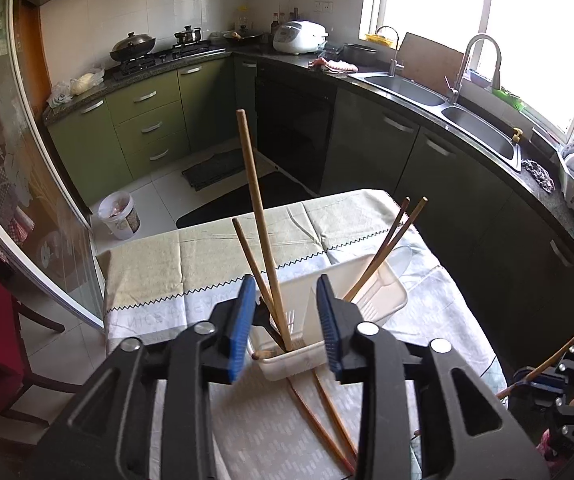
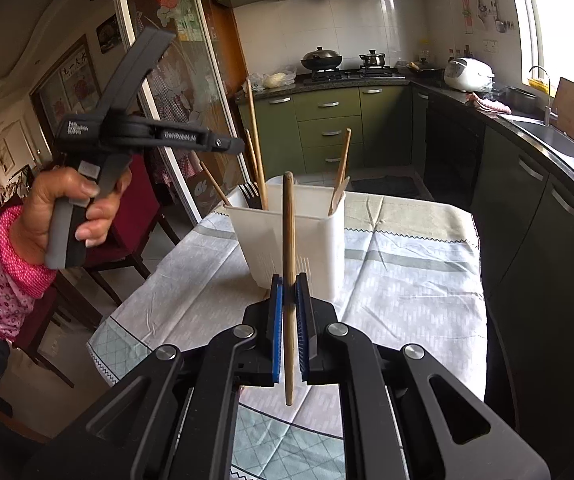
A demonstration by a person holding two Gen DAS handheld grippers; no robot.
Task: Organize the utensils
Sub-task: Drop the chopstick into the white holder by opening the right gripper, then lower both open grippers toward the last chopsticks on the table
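A white utensil holder (image 1: 291,366) stands on the cloth-covered table (image 1: 191,264). In its near compartment lean a long wooden stick (image 1: 258,216), a shorter one (image 1: 247,246) and a black fork; two dark chopsticks (image 1: 393,236) lean in the far one. My left gripper (image 1: 285,286) hovers open just above the holder; the sticks rise in the gap without touching the pads. My right gripper (image 2: 289,282) is shut on an upright wooden chopstick (image 2: 288,224), a little short of the holder (image 2: 319,248). A hand (image 2: 67,208) holds the left gripper (image 2: 234,145) above the holder's left side.
Two more chopsticks (image 1: 329,420) lie on the cloth in front of the holder. A dark red chair (image 2: 127,224) stands at the table's left. Dark counters with a double sink (image 1: 483,128) run along the right, and a white bin (image 1: 119,216) sits on the floor beyond.
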